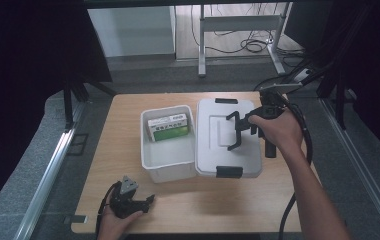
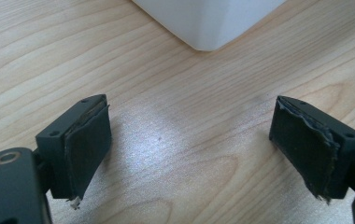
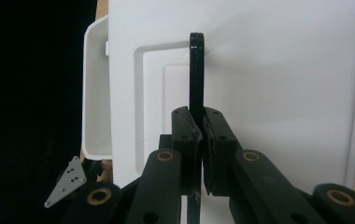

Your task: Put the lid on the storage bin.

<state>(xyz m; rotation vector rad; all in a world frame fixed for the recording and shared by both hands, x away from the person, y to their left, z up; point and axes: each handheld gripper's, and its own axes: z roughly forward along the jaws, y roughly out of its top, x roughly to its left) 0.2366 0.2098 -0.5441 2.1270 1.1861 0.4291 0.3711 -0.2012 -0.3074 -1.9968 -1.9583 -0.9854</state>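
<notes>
The right hand-held gripper [image 3: 198,135] has its jaws pressed tight on the black handle [image 3: 195,74] of the white plastic lid [image 1: 228,136]. This lid lies flat on the counter [image 1: 123,130], just beside the right wall of the open white storage bin [image 1: 169,165]. I judge the lid to be light and stiff: a thin moulded shell with rounded corners, a stepped rectangular recess in the middle and black latches [image 1: 229,171] at its two short ends. Its surface looks smooth and a little glossy, so a grip on the bare edge could slip. The narrow, rigid handle is the better place to hold. Held at this one central point, the lid may swing or tilt when it is raised.

Inside the bin lies a green and white carton [image 1: 168,125], probably thin cardboard that dents easily. The left hand-held gripper [image 2: 189,154] rests low over the pale wood-grain counter near the bin's corner, its jaws wide apart and empty; the rubber pads [image 2: 89,149] look worn and frayed at the edges.
</notes>
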